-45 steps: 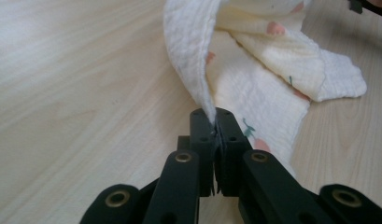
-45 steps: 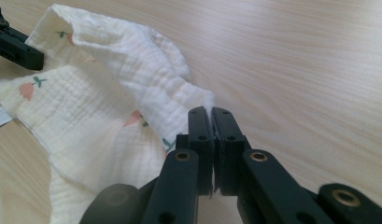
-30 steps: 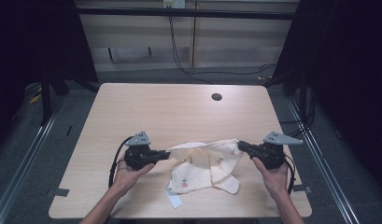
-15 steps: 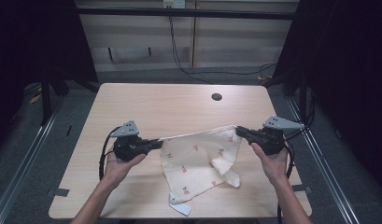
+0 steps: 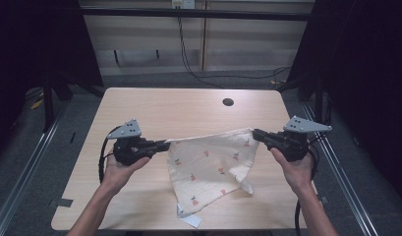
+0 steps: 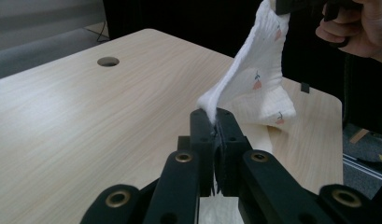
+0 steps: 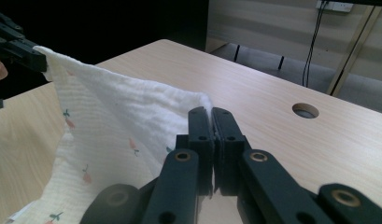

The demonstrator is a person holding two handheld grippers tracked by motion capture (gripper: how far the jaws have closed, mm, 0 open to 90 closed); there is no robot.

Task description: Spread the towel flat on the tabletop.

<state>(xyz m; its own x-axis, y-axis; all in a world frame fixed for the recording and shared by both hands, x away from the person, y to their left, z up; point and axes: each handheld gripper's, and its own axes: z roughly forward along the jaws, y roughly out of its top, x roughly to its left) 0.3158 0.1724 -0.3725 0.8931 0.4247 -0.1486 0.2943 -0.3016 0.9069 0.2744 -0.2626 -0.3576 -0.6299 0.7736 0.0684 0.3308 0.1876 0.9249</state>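
Both grippers are pinching the cloth: my left gripper (image 5: 165, 144) has its jaws pressed together on one corner of the cloth (image 5: 208, 164), and my right gripper (image 5: 256, 133) is clamped the same way on the opposite corner. In the left gripper view the fabric bunches into a small tuft right where the jaws (image 6: 215, 122) meet.

What has changed over the last second is height and tension. A second ago the cloth lay rumpled in a heap on the table between my hands; half a second ago it had started to open out; now its top edge runs nearly taut from one gripper to the other, above the near half of the table (image 5: 154, 105), and the rest hangs down in a rough triangle whose lowest tip, with a small label, trails at the near edge. I judge this to be the lift-and-spread step of laying the cloth out flat or folding it, and it is going well, though the lower part is still doubled over itself near the right.

The cloth is thin, soft, crinkled white gauze with a faint weave, printed with small red cherry-like motifs. It drapes limply. The table is smooth pale wood-grain laminate with rounded corners and a round cable hole (image 5: 228, 102) at the far side.
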